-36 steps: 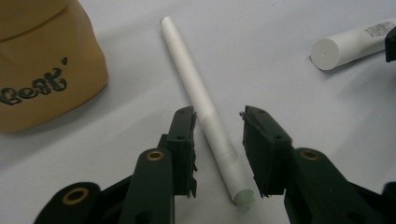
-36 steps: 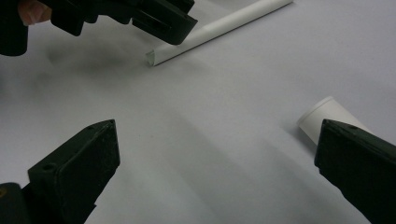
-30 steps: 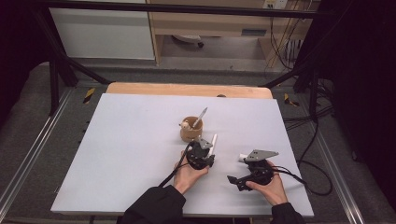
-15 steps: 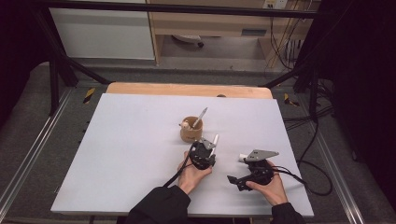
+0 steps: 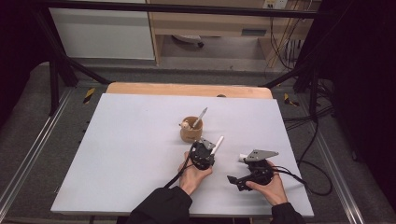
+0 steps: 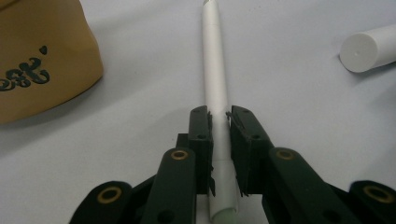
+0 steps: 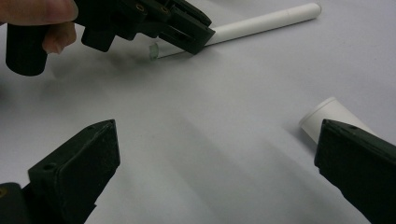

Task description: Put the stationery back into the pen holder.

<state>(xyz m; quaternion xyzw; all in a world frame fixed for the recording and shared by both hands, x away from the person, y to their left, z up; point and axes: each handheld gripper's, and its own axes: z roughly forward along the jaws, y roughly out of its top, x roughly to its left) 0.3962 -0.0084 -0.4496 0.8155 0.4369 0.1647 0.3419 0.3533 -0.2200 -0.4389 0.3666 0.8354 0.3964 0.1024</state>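
A long white pen [image 6: 215, 70] lies on the white table, and my left gripper [image 6: 219, 116] is shut on its near part; its jaws have just been closing with the pen between them. From above, this gripper [image 5: 208, 149] sits just below a tan cup [image 5: 190, 133], and the pen [image 5: 217, 143] juts up and to the right. My right gripper [image 7: 217, 135] stands wide open over bare table. A short white cylinder [image 7: 327, 119] lies by its right jaw. The left gripper [image 7: 187, 28] and pen [image 7: 266, 21] are in the right gripper view too.
The tan cup [image 6: 42, 60] bears dark lettering and holds a pen and another small item. The short white cylinder [image 5: 243, 157] lies between the two hands. The wooden table edge [image 5: 187, 88] runs along the back. Cables trail off to the right [image 5: 303, 177].
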